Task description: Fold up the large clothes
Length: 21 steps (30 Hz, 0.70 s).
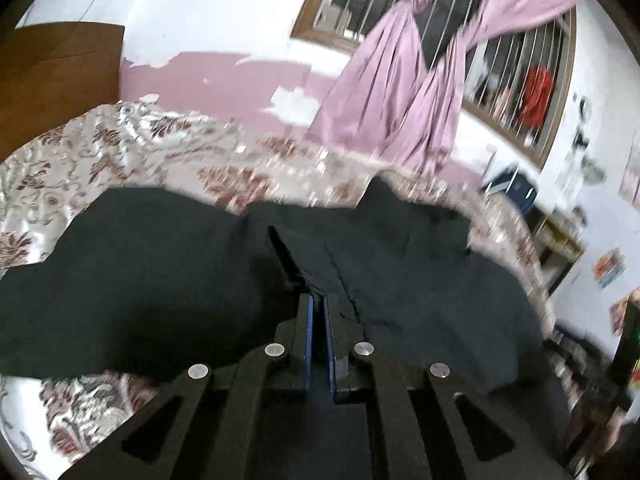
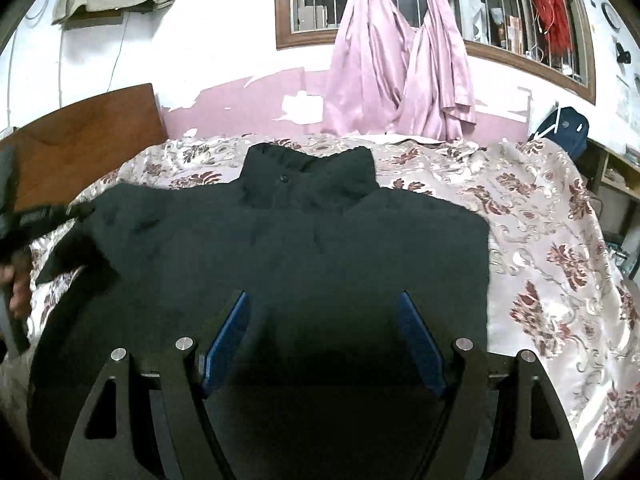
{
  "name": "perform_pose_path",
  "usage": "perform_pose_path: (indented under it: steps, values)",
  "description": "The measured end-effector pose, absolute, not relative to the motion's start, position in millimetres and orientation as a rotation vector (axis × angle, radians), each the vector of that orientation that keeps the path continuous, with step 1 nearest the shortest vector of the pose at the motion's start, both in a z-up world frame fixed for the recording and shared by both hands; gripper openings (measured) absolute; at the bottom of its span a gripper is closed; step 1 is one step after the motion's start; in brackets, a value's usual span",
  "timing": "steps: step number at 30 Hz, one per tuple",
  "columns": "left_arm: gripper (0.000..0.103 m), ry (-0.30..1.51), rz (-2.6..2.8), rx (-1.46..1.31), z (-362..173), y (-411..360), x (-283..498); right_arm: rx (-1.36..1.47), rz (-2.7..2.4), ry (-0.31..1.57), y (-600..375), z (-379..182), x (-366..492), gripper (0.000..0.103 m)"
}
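A large black garment [image 2: 300, 240] with a collar and a button lies spread on the floral bedspread [image 2: 540, 240], collar towards the wall. My right gripper [image 2: 324, 300] hovers open over the garment's near part, with nothing between its blue pads [image 2: 230, 332]. At the left edge, my left gripper [image 2: 78, 212] pinches the garment's left sleeve, and a hand [image 2: 18, 284] holds its grip. In the left wrist view, which is blurred, my left gripper [image 1: 318, 298] is shut, with a fold of the black garment [image 1: 160, 280] rising from its tips.
A brown wooden headboard [image 2: 88, 140] stands at the bed's left end. Pink curtains [image 2: 400, 60] hang knotted before a barred window [image 2: 520, 12] on the far wall. A blue backpack [image 2: 564, 128] and low shelves sit beyond the bed's right end.
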State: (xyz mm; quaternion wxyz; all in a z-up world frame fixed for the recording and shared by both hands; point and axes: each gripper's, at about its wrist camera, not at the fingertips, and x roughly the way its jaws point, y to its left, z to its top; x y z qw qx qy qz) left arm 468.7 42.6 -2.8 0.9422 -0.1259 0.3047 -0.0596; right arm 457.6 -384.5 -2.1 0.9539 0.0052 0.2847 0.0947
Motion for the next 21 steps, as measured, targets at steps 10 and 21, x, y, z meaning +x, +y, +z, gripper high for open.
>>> perform_pose_path:
  steps: [10, 21]
  values:
    - [0.006, 0.739, -0.075, -0.243, -47.2, 45.2, 478.8, -0.11, 0.277, 0.694, -304.1, -27.9, 532.3, 0.071]
    - [0.032, 0.731, -0.148, -0.542, -66.8, 81.9, 451.6, -0.103, 0.307, 0.809, -291.7, -74.3, 557.6, 0.075]
